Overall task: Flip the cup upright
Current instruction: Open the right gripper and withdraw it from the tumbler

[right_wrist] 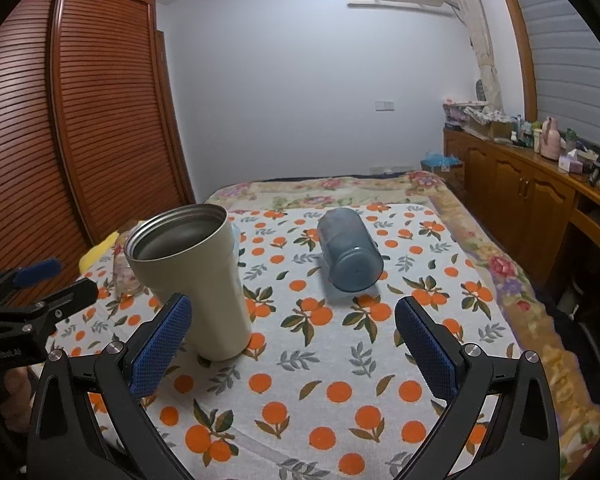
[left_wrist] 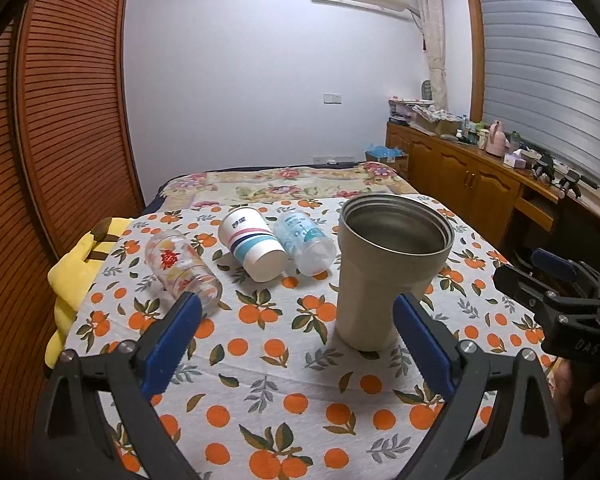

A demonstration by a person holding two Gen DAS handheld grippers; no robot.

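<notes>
Left gripper (left_wrist: pixel 296 328): jaws wide, nothing between them, held low over the table (left_wrist: pixel 284 408). Right gripper (right_wrist: pixel 294 332): jaws wide too, empty, also over the table.

Just ahead of the left jaws, towards the right pad: beige steel tumbler (left_wrist: pixel 384 276), upright, mouth up, base on the orange-print cloth. Same tumbler in right wrist view near the left pad. Apparent lean there probably lens distortion; cannot tell for sure.

Farther out, all on their sides: printed glass (left_wrist: pixel 182 270) at left, striped paper cup (left_wrist: pixel 252 246) in the middle, clear plastic cup (left_wrist: pixel 306 244) touching or just beside it. Blue translucent cup (right_wrist: pixel 350 254) lying ahead of the right jaws, open end towards the camera.

Judgement: one cup done, four left to stand up.

Risks:
- Round cups roll away when a pad nudges one side first.
- Paper cup crushes under a hard squeeze.
- Glass slips on smooth wall during rotation; drop onto cloth likely.
- Sweep of either gripper close by tips the tall tumbler.
- Soft cloth gives an unsteady base on set-down.
</notes>
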